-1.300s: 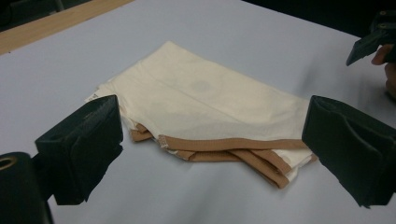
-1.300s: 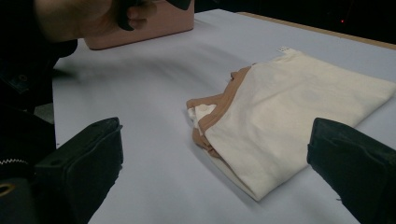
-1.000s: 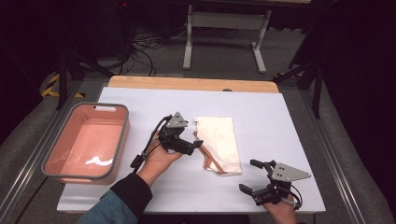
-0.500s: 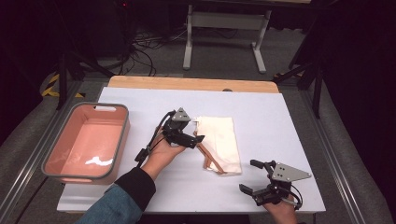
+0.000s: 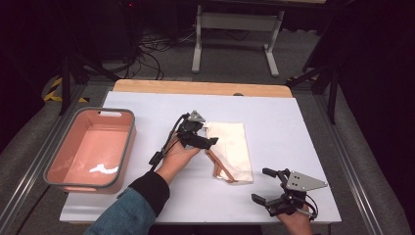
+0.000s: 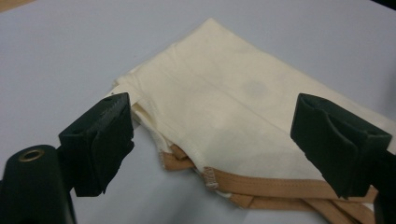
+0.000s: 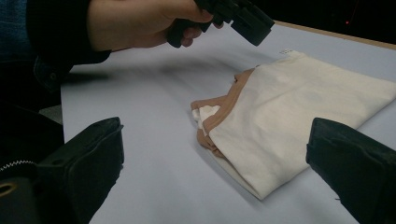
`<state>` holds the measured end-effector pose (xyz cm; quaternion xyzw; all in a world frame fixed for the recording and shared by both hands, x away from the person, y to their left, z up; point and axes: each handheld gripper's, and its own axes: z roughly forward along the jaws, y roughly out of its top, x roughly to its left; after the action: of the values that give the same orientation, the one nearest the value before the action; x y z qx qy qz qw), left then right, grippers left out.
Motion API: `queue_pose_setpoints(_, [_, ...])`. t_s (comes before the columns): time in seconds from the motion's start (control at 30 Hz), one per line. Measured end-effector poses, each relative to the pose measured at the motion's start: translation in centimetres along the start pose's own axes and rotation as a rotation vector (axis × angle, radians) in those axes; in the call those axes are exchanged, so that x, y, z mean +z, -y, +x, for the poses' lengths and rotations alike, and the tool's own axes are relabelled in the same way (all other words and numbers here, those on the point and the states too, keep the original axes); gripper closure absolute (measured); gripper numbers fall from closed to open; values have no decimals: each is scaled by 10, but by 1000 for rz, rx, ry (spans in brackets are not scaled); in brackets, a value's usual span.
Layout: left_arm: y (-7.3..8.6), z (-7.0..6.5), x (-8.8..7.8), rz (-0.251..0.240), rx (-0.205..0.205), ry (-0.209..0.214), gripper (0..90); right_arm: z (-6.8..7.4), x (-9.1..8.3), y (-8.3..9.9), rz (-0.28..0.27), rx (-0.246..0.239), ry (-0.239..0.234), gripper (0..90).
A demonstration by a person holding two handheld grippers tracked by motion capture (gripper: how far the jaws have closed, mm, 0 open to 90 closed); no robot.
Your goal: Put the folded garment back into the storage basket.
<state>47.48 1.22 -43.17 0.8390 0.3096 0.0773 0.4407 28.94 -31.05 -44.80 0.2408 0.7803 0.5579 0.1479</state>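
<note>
A folded cream cloth (image 5: pixel 231 147) with tan trim lies mid-table. My left gripper (image 5: pixel 209 141) hovers at its left edge, held from below by a hand. In the left gripper view the left gripper (image 6: pixel 219 144) stands open, its jaws having just been closing a little; the cloth (image 6: pixel 233 107) and its tan band lie between and beyond them, untouched by the pads. My right gripper (image 5: pixel 261 185) rests open near the table's front right. In the right gripper view the right gripper (image 7: pixel 219 172) frames the cloth (image 7: pixel 299 121), with the left gripper (image 7: pixel 233 16) above.
A pink bin (image 5: pixel 125 142) with a grey rim sits at the table's left. The white tabletop (image 5: pixel 274 117) has a wooden strip (image 5: pixel 195 87) along its far edge. A metal stand (image 5: pixel 235 22) and cables are on the floor beyond.
The left gripper has moved right, toward the cloth's left edge, and dipped slightly. The right gripper has stayed put.
</note>
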Motion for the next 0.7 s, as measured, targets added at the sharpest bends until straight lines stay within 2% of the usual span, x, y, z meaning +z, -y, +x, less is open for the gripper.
queue_pose_setpoints(0.1, [-1,2,3,9,-6,-10,148,0,0,0,-2,-1,-1,46])
queue_pose_setpoints(0.27, [-2,6,16,44,-1,-55,167,0,-2,0,-5,0,-2,46])
queue_pose_setpoints(0.43, [-4,6,26,71,-41,-98,175,0,-2,1,-10,2,-5,46])
queue_pose_setpoints(0.57, [-6,6,32,92,-55,-128,185,0,-3,1,-8,4,-6,46])
queue_pose_setpoints(0.7, [-7,7,36,87,-67,-141,209,0,-3,1,-9,3,-6,46])
